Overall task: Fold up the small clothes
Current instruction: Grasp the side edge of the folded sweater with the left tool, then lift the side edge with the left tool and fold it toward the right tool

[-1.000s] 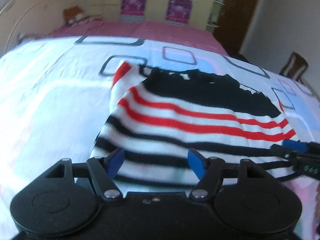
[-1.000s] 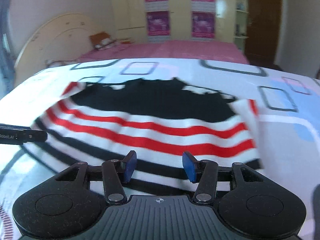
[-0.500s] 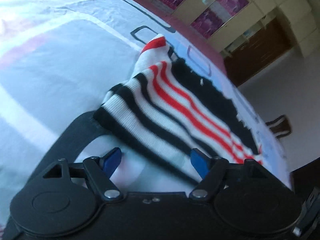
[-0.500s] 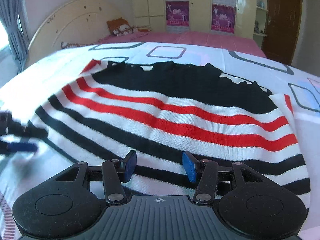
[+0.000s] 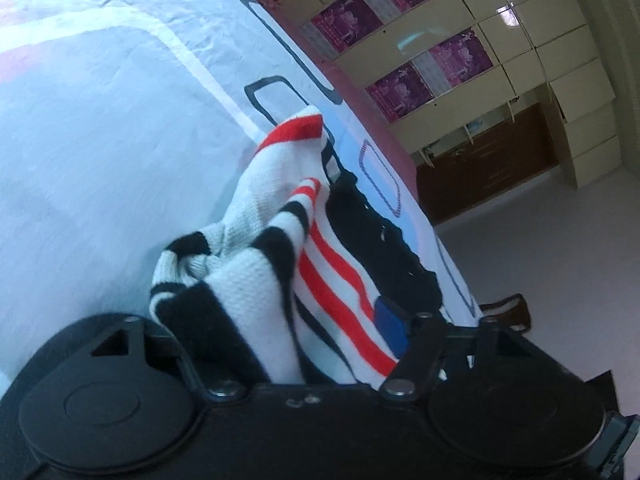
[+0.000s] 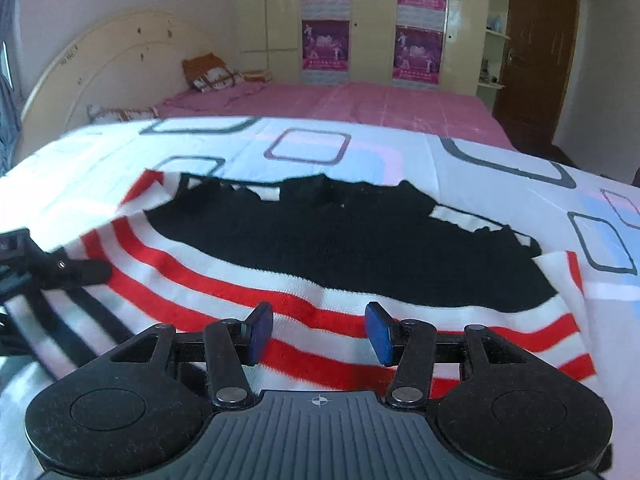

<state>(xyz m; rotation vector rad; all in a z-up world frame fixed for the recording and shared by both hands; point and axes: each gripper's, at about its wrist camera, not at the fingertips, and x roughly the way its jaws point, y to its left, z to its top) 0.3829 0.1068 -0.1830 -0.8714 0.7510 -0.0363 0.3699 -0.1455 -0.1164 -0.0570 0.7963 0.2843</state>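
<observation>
A knitted sweater (image 5: 256, 288) (image 6: 340, 240), black at the top with red, white and black stripes, lies on the patterned bed sheet (image 5: 100, 140). My left gripper (image 5: 292, 320), rolled sideways, is closing on the sweater's bunched left hem corner. The cloth fills the gap between the jaws and hides the left pad, while the right pad (image 5: 390, 328) shows blue against it. In the right wrist view that gripper (image 6: 40, 272) is at the sweater's left edge. My right gripper (image 6: 318, 332) hovers open over the red stripes near the hem, with nothing between its fingers.
The sheet (image 6: 500, 184) spreads around the sweater on all sides. Beyond it lie a pink bedspread (image 6: 360, 104), a curved headboard (image 6: 100, 64) with a cushion, and a wardrobe (image 6: 372, 20) with posters. A brown door (image 6: 540, 48) is at the right.
The left gripper rolled sideways, dropped to the sweater's left corner and its jaws narrowed around the now bunched cloth. The right gripper moved forward over the stripes, jaws unchanged.
</observation>
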